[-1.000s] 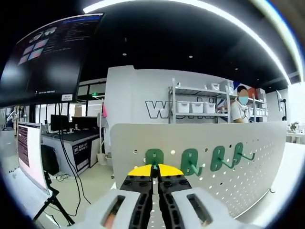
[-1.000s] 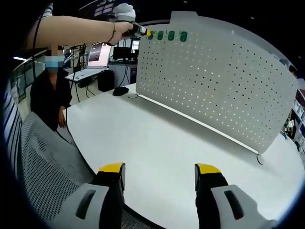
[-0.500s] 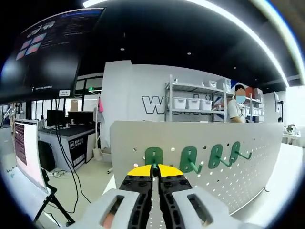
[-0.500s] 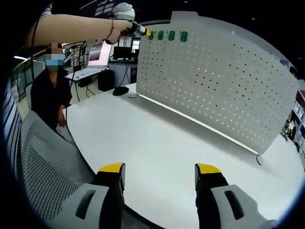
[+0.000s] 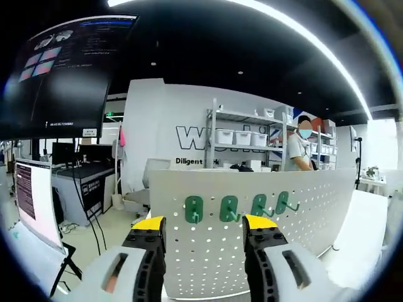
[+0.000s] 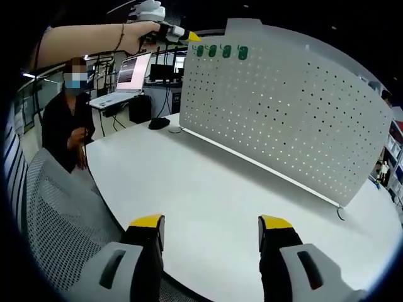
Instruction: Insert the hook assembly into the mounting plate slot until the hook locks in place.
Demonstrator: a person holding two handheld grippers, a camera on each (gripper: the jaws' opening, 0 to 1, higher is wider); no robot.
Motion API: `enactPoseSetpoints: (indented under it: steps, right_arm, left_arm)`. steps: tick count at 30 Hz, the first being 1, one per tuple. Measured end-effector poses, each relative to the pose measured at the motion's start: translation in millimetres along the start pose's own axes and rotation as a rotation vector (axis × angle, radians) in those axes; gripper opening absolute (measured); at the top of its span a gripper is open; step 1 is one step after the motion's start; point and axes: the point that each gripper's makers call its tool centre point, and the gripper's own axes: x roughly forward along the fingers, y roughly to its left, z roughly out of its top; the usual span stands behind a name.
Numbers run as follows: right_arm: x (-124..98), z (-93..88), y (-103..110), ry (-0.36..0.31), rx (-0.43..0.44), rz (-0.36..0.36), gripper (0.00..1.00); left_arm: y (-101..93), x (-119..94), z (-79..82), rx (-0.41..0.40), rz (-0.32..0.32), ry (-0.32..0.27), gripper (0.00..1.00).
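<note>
A white perforated mounting plate (image 5: pixel 252 251) stands upright ahead of my left gripper (image 5: pixel 204 223). Several green hooks hang in a row near its top edge. The leftmost green hook (image 5: pixel 194 209) sits between and beyond my open left jaws, apart from them. In the right gripper view the same plate (image 6: pixel 283 119) stands on the white table (image 6: pixel 208 182), with the row of green hooks (image 6: pixel 220 51) at its top left corner. A person's hand holds the left gripper (image 6: pixel 189 36) just left of them. My right gripper (image 6: pixel 211 222) is open and holds nothing, low over the table's near edge.
A person in dark clothes (image 6: pixel 63 126) sits at the table's left. A mesh chair back (image 6: pixel 56 233) lies beside my right jaws. A dark monitor (image 5: pixel 56 69) hangs at upper left, with shelves (image 5: pixel 245 135) and another person (image 5: pixel 296 151) beyond the plate.
My left gripper has opened, let go of the leftmost green hook and drawn back from the plate. The hook stays on the plate. The right gripper has barely moved.
</note>
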Motion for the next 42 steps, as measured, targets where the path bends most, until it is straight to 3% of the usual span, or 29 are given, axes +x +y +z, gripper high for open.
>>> enactPoseSetpoints:
  steps: [4,20,29,42]
  right_arm:
    - [-1,1.3,-2,-0.008,0.003,-0.009,0.59]
    - [-6,7.5,-10,-0.039,-0.008,-0.063,0.65]
    - [-9,10.6,-16,-0.054,-0.029,-0.101,0.71]
    - [-11,12.6,-19,-0.063,-0.056,-0.132,0.8]
  left_arm:
    - [-8.4,-19,-6.1,0.022,-0.024,0.019,0.63]
    - [-23.7,-101,-52.0,-0.094,-0.076,0.106,0.93]
    - [-37.3,-133,-73.5,-0.114,-0.105,0.152,0.99]
    - [-56.5,-171,-104.1,-0.13,-0.143,0.217,1.0]
